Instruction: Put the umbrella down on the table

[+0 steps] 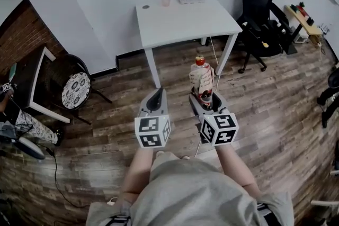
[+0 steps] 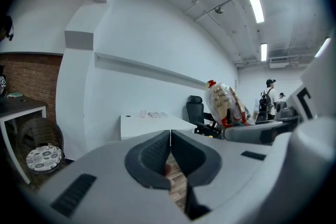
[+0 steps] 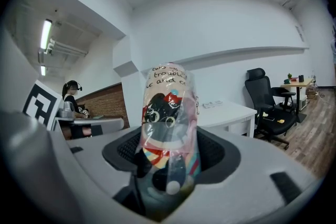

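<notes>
While our right gripper (image 1: 203,99) clamps its jaws on the folded umbrella (image 1: 201,77), held upright over the floor (image 1: 265,114), and the jaws of our left gripper (image 1: 157,97) sit together empty, we are mid-carry and likely must next reach the far white counter (image 1: 183,21), then lower it flat.

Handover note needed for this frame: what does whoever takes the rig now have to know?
Left claw: shut, empty, level with the right one.
Right claw: shut on the umbrella, which is folded in a clear sleeve and stands upright, red tip up.
Table: white, ahead across the wood floor, with a cup at its far edge.
Done: the umbrella is in hand.
Left: step up to the table, probably lay the umbrella on its bare near part, and open the right claw.
</notes>
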{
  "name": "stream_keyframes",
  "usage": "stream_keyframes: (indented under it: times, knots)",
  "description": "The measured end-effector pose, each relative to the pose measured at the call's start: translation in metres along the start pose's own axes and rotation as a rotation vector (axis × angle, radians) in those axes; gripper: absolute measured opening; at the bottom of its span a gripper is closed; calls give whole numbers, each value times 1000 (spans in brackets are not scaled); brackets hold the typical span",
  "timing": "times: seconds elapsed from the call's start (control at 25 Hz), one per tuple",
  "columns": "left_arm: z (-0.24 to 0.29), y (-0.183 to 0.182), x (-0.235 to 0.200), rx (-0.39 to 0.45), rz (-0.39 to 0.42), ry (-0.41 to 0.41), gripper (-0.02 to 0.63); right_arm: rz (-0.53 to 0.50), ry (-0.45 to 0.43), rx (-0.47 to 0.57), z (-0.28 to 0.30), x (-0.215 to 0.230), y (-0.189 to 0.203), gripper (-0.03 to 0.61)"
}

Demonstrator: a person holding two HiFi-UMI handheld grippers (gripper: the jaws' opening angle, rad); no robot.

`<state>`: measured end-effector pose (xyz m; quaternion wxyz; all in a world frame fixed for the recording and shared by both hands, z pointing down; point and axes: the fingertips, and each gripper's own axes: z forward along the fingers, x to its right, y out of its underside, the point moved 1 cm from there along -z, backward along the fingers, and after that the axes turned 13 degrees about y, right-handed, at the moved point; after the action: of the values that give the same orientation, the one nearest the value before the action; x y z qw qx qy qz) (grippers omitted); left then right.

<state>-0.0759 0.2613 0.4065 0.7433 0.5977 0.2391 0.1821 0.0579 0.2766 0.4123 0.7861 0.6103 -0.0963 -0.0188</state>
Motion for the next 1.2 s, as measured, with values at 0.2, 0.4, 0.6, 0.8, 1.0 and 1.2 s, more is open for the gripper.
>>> stream_keyframes:
  times: [0.2,0.4,0.6,0.8,1.0,1.2]
  knots:
    - [3,9,10,-13,1,-18,8,12,-4,-4,-5,11,3,276]
    - [6,12,17,-14,-17,-18,8,14,-9,-13,-4,20,7,276]
    - [12,13,21,-14,-31,-17,8,25,-9,-17,-3,27,9,276]
    - [23,7,18,2,-48,2,8,32,-2,-24,4,34,10,276]
    - [47,1,9,11,-42,12,8,38,7,-20,24,45,6,276]
    - [77,-8,-10,21,-40,28,8,38,10,-25,59,51,-2,276]
